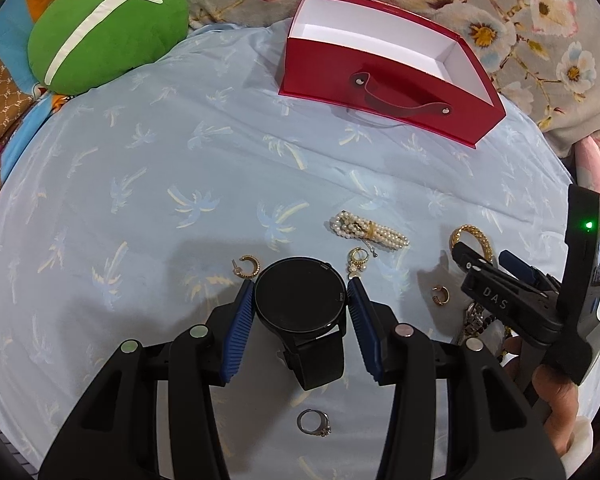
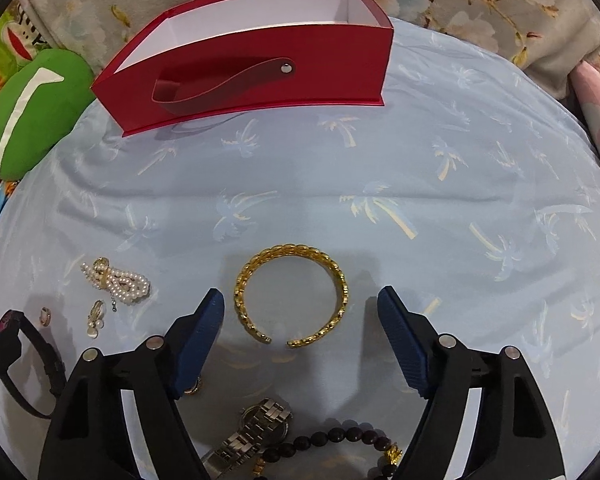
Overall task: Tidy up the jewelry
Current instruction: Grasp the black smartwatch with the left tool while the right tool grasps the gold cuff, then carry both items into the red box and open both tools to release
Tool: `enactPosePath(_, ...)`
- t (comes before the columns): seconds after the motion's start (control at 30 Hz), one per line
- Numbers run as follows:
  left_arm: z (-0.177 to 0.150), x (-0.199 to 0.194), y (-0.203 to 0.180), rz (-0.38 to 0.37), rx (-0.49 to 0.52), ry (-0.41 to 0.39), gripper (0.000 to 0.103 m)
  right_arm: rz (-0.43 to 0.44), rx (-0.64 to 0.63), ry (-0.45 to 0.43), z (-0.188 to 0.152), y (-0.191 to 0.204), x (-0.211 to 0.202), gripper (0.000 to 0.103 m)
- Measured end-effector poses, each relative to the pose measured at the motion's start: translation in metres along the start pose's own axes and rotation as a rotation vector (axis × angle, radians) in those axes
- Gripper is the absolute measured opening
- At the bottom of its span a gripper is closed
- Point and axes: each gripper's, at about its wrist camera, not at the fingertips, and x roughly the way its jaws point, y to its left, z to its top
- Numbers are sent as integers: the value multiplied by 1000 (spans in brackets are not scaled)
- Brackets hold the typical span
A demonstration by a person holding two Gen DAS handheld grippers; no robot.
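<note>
Pale blue palm-printed sheet (image 1: 148,184), round green plush cushion (image 1: 108,28) at its far-left edge, grey floral blanket (image 1: 540,40) beyond it

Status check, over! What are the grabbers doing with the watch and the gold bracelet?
Left gripper open, straddling black watch. Right gripper open, lined up on gold bangle. Red box empty so far. Nothing blocking.
</note>
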Motion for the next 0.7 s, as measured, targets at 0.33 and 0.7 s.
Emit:
enactPosePath(0.33, 0, 0, -3, 5, 7, 0, 46, -23, -23, -3, 1, 3, 6, 58)
enactPosePath(0.7, 7, -24, -11, -3, 36, -62, 46, 10, -17, -113, 8, 1, -49, 57)
